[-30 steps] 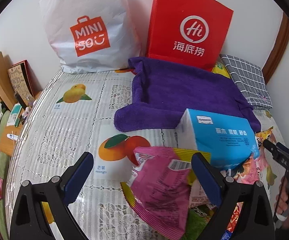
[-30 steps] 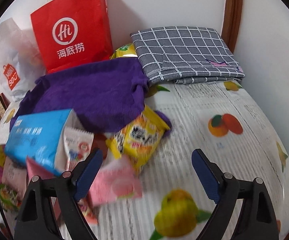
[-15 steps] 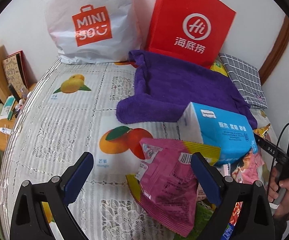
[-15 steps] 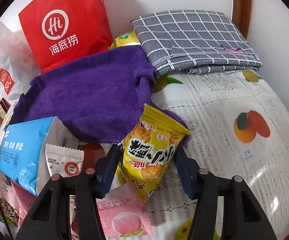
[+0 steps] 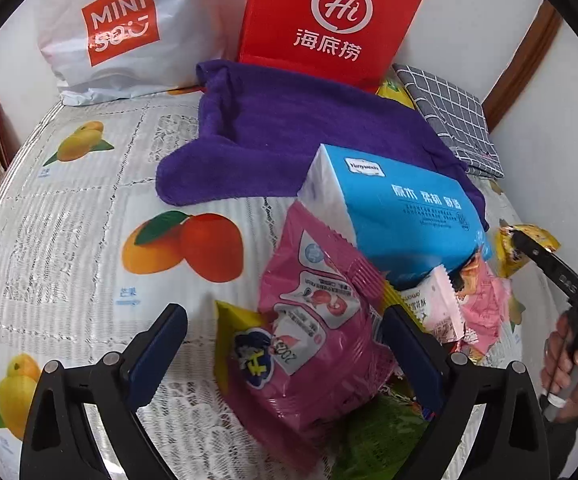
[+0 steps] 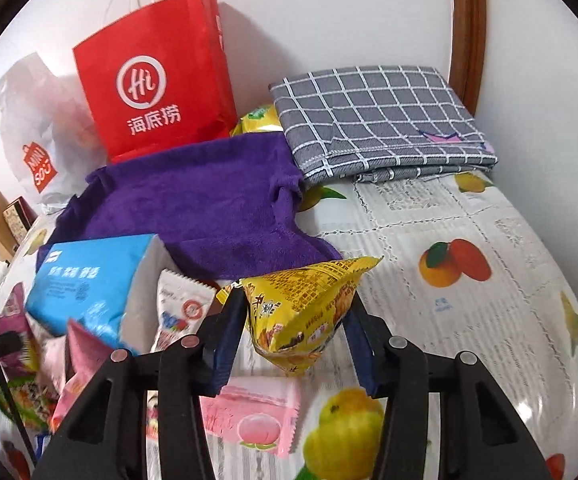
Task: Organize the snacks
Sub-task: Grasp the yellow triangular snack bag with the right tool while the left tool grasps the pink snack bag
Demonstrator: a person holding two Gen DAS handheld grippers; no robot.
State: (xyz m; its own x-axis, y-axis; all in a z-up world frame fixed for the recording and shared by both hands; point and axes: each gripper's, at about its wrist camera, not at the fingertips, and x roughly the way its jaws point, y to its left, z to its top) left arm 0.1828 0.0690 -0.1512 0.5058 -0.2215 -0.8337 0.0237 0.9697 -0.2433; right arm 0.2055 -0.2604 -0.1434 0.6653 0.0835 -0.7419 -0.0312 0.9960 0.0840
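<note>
A pile of snack packets lies on the fruit-print tablecloth [image 5: 69, 216]. My left gripper [image 5: 285, 348] hangs over a pink snack bag [image 5: 317, 332]. Its jaws are closing around the bag, and the left pad still stands clear of it. My right gripper [image 6: 293, 336] is shut on a yellow snack bag [image 6: 301, 312], squeezing it as the jaws keep closing, and holds it tilted above the cloth. A blue tissue pack [image 5: 405, 208] [image 6: 85, 280] leans on the pile. In the left wrist view the yellow bag [image 5: 529, 240] shows at the far right.
A purple towel [image 5: 289, 128] [image 6: 201, 208] lies behind the pile. A red paper bag [image 5: 329, 20] and a white shopping bag [image 5: 117, 28] stand against the wall. A folded grey checked cloth [image 6: 381, 120] is at the back right. A pink peach packet [image 6: 253, 416] lies under the right gripper.
My right gripper moved onto the yellow snack bag, shut on it and raised it. My left gripper sank toward the pink bag and its jaws narrowed slightly.
</note>
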